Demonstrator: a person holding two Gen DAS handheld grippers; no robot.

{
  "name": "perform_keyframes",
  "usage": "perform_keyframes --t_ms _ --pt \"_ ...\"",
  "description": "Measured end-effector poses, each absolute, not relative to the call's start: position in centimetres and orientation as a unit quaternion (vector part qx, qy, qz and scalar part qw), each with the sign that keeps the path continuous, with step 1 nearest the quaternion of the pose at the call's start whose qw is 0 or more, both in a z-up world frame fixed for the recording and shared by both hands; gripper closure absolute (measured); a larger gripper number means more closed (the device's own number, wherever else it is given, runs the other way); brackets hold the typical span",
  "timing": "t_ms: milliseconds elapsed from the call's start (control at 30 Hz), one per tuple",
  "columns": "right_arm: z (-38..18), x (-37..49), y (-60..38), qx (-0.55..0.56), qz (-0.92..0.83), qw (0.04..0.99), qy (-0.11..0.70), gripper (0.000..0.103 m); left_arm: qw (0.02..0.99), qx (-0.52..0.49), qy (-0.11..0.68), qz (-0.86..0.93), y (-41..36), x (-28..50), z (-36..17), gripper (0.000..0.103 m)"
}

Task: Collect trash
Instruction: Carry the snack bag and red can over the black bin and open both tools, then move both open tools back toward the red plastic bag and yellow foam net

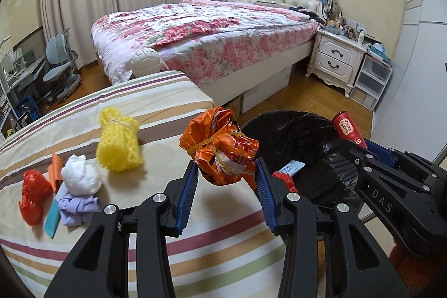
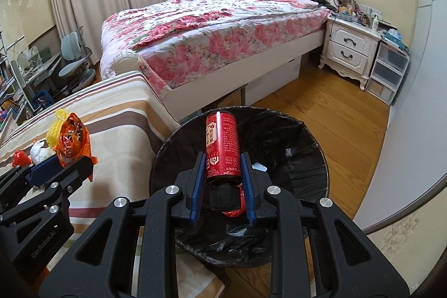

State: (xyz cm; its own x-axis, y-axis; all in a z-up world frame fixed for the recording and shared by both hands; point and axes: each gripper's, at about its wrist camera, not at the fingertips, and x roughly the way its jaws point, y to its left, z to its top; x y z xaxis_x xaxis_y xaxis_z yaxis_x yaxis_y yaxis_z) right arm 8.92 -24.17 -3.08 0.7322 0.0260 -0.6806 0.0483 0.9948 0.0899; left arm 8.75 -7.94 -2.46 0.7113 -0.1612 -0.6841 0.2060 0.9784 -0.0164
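**Both claws loaded, bin partly filled, five pieces left on the cover**

Left claw (image 1: 226,180) is clamped on a crumpled orange wrapper (image 1: 220,150) bound with a rubber band; we see it lifted clear of the striped cover (image 1: 167,102), just short of the bin's near rim. Right claw (image 2: 222,180) is clamped on a red bottle (image 2: 222,147) with a black cap, held over the mouth of the black-lined bin (image 2: 307,158).

Progress: we judge the task roughly half done. Red scraps and a white label already lie in the bin below the right claw. Neither held piece is released yet.

Outstanding, to the left of the left claw and beyond it: a yellow foam net (image 1: 118,143), a white wad (image 1: 81,172), a lilac scrap (image 1: 74,207), a red bag (image 1: 33,193), and an orange strip (image 1: 54,166).

Surroundings: a floral bed (image 1: 206,35) and a nightstand (image 1: 335,55) stand well ahead of both claws. We find no obstruction over the bin; the two claws sit close together, so releases should go one at a time.
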Motion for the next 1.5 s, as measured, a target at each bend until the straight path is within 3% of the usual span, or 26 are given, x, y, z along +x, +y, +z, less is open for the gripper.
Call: perform_keyframes --t_ms 800,867,967,1067,1500 --pt "-4.7 10.6 -28.1 0.073 -0.033 0.922 0.379 0.078 0.919 0.058 0.374 -0.111 -12.7 11.7 -3.5 0.060" --pt "-4.7 10.6 -28.4 0.076 -0.038 0.923 0.374 0.076 0.919 0.061 0.374 -0.111 -12.9 11.7 -3.7 0.056" --pt "-4.9 10.7 -28.9 0.081 -0.045 0.923 0.372 0.064 0.920 0.061 0.372 -0.109 -13.0 11.8 -3.8 0.038" --pt "-5.0 10.6 -29.1 0.082 -0.052 0.923 0.373 0.063 0.920 0.061 0.371 -0.112 -13.1 11.8 -3.7 0.031" --pt "-4.5 9.6 -28.6 0.082 -0.058 0.925 0.367 0.050 0.924 0.044 0.371 -0.082 -10.4 11.3 -2.9 0.029"
